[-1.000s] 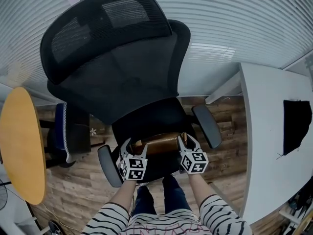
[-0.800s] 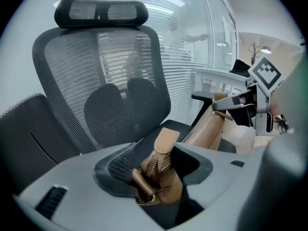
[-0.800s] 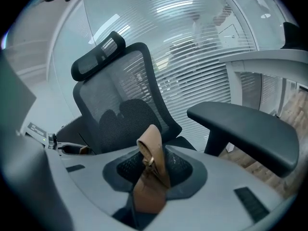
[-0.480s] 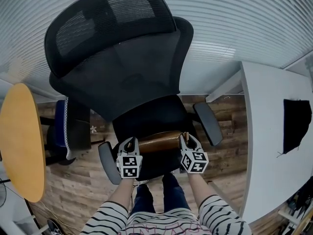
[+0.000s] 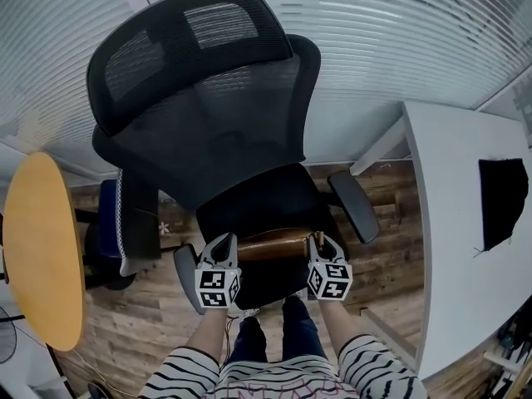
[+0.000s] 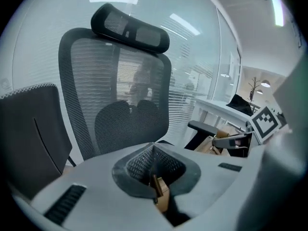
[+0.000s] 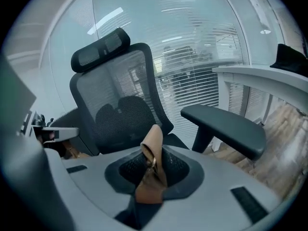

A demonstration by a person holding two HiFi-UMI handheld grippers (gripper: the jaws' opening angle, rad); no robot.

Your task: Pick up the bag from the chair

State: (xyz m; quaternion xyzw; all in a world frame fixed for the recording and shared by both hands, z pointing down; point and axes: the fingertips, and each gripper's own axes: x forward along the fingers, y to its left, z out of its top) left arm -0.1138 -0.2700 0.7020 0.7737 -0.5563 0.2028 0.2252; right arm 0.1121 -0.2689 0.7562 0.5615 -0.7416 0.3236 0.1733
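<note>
At the near edge of a black office chair (image 5: 249, 194), the left gripper (image 5: 223, 243) clamps a brown bag (image 5: 274, 245) at its left end, while the right gripper (image 5: 317, 242), its jaws just closing, pinches the right end.

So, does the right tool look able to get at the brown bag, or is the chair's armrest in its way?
Yes, it seems to be there already: the right tool has just been closing its jaws with a fold of the brown bag between them, apparently pinched. The armrest stands off to the side, clear.

brown bag (image 5: 278, 243), black mesh chair (image 5: 224, 131), black-and-white striped sleeves (image 5: 370, 364)
</note>
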